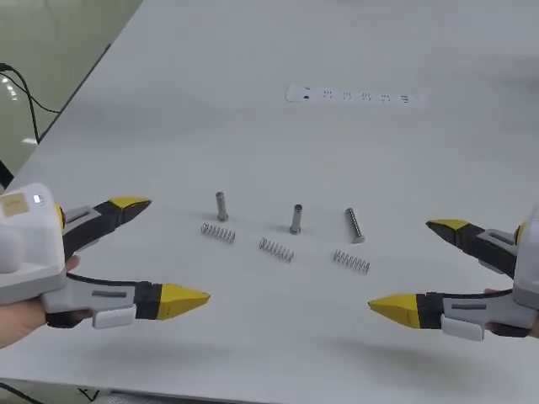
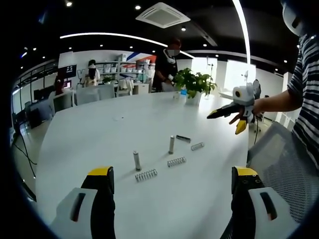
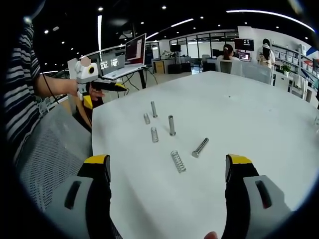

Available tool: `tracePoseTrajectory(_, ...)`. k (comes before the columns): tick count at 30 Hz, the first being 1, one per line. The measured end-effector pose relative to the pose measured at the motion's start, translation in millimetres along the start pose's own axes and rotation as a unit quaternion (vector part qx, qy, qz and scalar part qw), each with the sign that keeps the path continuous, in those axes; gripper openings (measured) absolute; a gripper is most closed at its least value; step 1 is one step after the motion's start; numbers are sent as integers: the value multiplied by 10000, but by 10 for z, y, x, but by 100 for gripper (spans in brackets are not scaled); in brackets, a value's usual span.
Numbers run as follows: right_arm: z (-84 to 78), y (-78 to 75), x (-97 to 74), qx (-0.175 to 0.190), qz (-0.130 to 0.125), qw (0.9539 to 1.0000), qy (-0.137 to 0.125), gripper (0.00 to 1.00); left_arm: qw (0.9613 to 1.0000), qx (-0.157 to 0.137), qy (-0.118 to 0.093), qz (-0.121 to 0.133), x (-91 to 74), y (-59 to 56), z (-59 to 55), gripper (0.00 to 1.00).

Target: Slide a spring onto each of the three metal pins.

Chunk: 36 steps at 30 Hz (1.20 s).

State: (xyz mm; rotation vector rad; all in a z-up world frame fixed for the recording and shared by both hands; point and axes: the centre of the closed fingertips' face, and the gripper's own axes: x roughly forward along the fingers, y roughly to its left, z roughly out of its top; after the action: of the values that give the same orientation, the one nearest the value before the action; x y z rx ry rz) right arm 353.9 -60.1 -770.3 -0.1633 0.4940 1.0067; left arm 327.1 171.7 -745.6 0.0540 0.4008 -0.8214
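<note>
Three metal pins stand in a row mid-table: the left pin (image 1: 221,204) and middle pin (image 1: 296,218) are upright, while the right pin (image 1: 354,225) lies on its side (image 3: 200,147). A spring lies just in front of each: left spring (image 1: 218,233), middle spring (image 1: 276,249), right spring (image 1: 350,261). My left gripper (image 1: 160,250) hovers left of the row, open and holding nothing (image 2: 172,174). To the right of the row my right gripper (image 1: 414,267) is open too, nothing between its fingers (image 3: 167,160). Both are well short of the parts.
A white power strip (image 1: 354,96) lies further back on the white table (image 1: 253,135). The table's left edge runs diagonally at the far left. A potted plant (image 2: 192,82) and people are at the far end; a grey mesh chair (image 3: 55,144) is at my side.
</note>
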Motion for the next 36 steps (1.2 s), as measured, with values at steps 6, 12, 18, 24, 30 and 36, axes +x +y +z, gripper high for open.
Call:
tracePoseTrajectory(6, -20, 9, 2, 13, 10, 10000, 28, 97, 10000, 5, 26, -20, 11, 2, 0, 97)
tracePoseTrajectory(12, -23, 3, 10, 26, 20, 10000, 46, 97, 10000, -29, 23, -50, 23, -9, -1, 97)
tracePoseTrajectory(18, -35, 13, 22, 12, 50, 9999, 92, 97, 10000, -46, -2, -57, 24, -16, 0, 97)
tracePoseTrajectory(24, -2, -1, 46, 12, 64, 9999, 90, 97, 10000, -58, -8, -35, 26, 2, -5, 97)
tracePoseTrajectory(30, 21, -12, 81, -20, 88, 9998, 175, 96, 10000, -83, -18, -42, 38, 15, 0, 97)
tracePoseTrajectory(36, 78, -29, 116, 55, 69, 9998, 178, 96, 9999, -93, -32, -46, 59, 23, 4, 97)
